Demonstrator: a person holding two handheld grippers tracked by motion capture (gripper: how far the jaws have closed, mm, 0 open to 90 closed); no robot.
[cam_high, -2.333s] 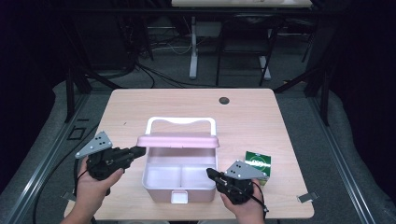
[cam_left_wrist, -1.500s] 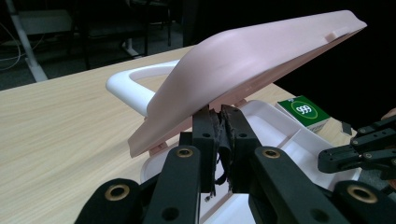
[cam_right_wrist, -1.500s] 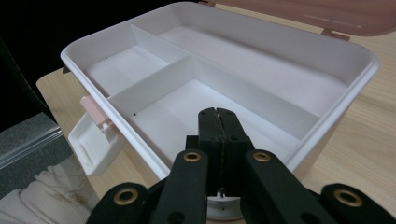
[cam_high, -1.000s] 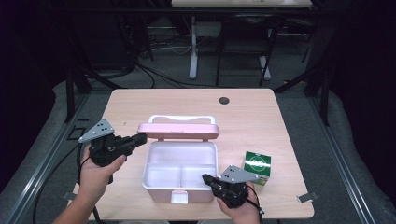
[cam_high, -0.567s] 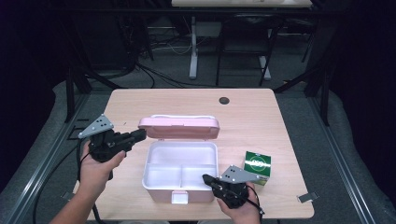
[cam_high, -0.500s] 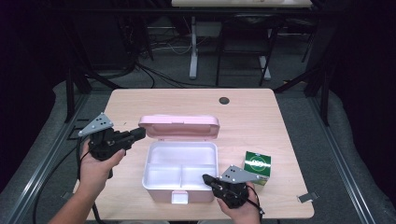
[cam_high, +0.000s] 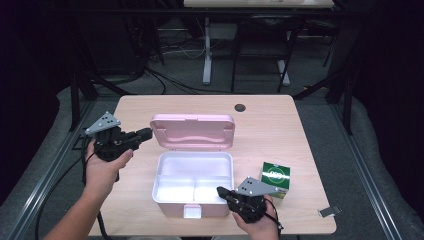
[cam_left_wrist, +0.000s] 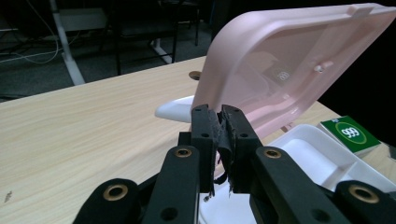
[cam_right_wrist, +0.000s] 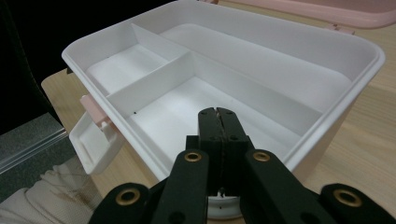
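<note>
A white divided box (cam_high: 167, 206) sits at the table's front middle, and its pink lid (cam_high: 192, 131) stands open, leaning back. The compartments look bare in the right gripper view, where the box's wall (cam_right_wrist: 327, 121) and latch (cam_right_wrist: 93, 140) show. My left gripper (cam_high: 145, 134) hovers just left of the lid's left edge. In the left gripper view the jaws of the left gripper (cam_left_wrist: 219, 112) are shut on nothing, with the lid (cam_left_wrist: 289, 60) right beyond them. My right gripper (cam_high: 221, 190) is shut, tips over the box's front right rim; the same gripper (cam_right_wrist: 218, 112) points into the box.
A green carton marked 999 (cam_high: 275, 177) stands right of the box, close behind my right hand, and shows again (cam_left_wrist: 349, 134). A dark round grommet (cam_high: 240, 107) sits near the table's far edge. A small metal clip (cam_high: 329, 212) lies at the front right corner.
The pink lid has swung up and back from nearly flat to open. My left gripper rose and drifted left beside it. The right gripper stayed at the box's front.
</note>
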